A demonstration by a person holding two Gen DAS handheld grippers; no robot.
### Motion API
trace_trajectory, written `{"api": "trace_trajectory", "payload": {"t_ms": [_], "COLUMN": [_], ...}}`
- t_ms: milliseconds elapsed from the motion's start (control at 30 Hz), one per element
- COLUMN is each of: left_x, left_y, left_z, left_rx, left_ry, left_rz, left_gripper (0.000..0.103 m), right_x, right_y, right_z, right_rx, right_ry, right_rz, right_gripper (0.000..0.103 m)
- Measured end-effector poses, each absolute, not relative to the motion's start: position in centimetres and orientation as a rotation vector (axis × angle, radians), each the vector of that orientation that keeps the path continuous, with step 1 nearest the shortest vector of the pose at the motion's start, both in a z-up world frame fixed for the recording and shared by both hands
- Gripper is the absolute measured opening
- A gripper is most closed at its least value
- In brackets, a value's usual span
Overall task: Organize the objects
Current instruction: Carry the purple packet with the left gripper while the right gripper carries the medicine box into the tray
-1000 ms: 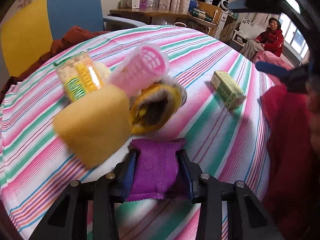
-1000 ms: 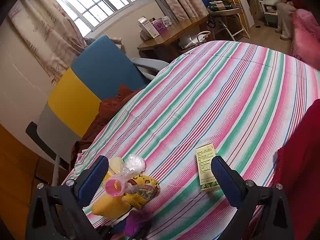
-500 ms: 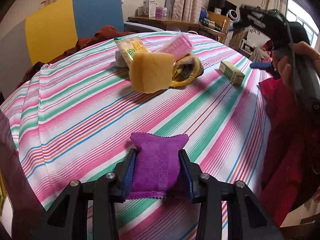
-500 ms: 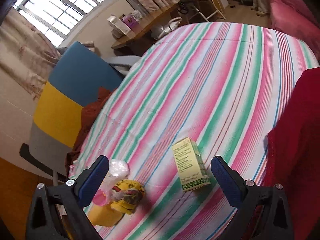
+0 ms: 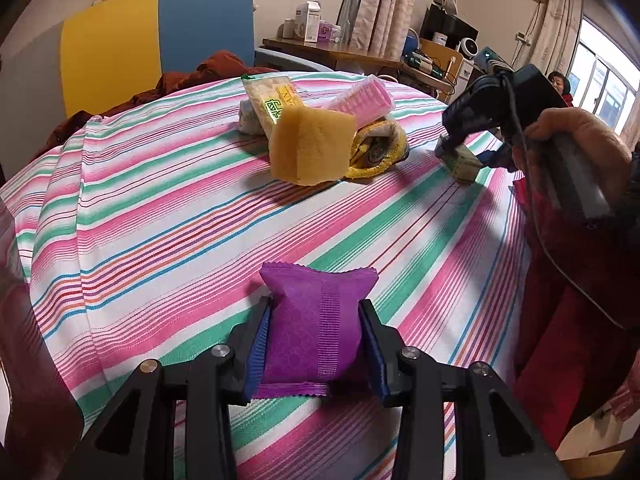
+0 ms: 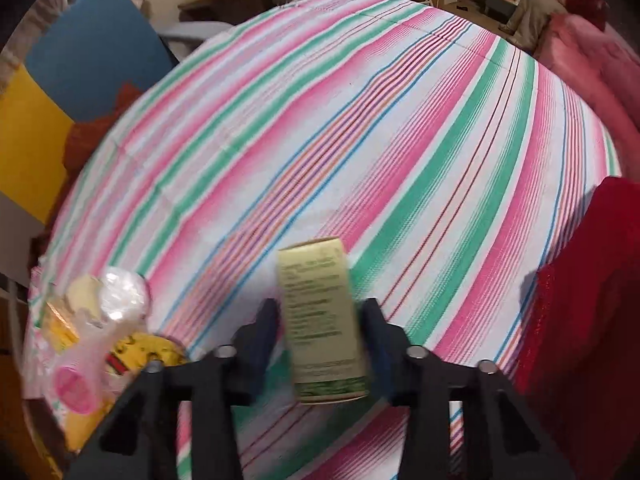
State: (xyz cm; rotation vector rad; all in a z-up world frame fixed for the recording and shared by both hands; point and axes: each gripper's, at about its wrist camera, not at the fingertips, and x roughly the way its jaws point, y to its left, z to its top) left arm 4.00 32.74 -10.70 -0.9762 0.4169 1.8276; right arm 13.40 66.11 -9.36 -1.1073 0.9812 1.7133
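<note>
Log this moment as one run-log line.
left hand-held gripper: shut on purple packet | right hand-held gripper: around green box, grip unclear | pile: untouched on striped tablecloth

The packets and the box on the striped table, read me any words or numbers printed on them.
"AN": end of a yellow word on the clear snack packet; its green characters are unreadable.
Pale green cardboard box: printed lines, too blurred.
Purple foil sachet: no text visible.
Yellow printed pouch: unreadable.

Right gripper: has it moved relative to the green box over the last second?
Yes. The right gripper has closed in on the green box, which now sits between its fingers on the striped tablecloth.
</note>
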Motion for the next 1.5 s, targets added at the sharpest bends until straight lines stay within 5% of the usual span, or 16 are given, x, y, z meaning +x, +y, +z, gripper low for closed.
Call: {"api": "trace_trajectory", "payload": {"t_ms": [733,967,1300,1400,1500], "left_x": [2.7,-1.2,-2.0,-3.0,-3.3], "left_y": [23.1,16.5,6.3,4.4,3.1], "left_z": [-1.5,0.3,-1.2,-2.1,-2.4], "left_rx": [-0.895,-0.942,-1.014,-1.084,-1.107], "left_ry": [0.223,0.043,-0.016,-0.044,-0.086], "left_rz": [2.076,2.259,2.515,2.568,2.602], "left_gripper": [0.041,0.041,0.042,0.054,0.069], "right_x": [15.5,8.5,-3.1,-5.1,-5.3], "right_y": [59.0,48.8,31.3,27.6,25.9], "right_z": [0.6,5.2,3.1,2.8,2.5], "right_rx": [-0.688,-0.847,-1.267,-1.322,-1.348], "right_ry": [1.058,0.908,0.794,0.767,0.708], "right_rz": [2.313,2.653,2.935,2.965,2.986], "right_gripper": [0.03,0.031,0.033,0.071,0.077]}}
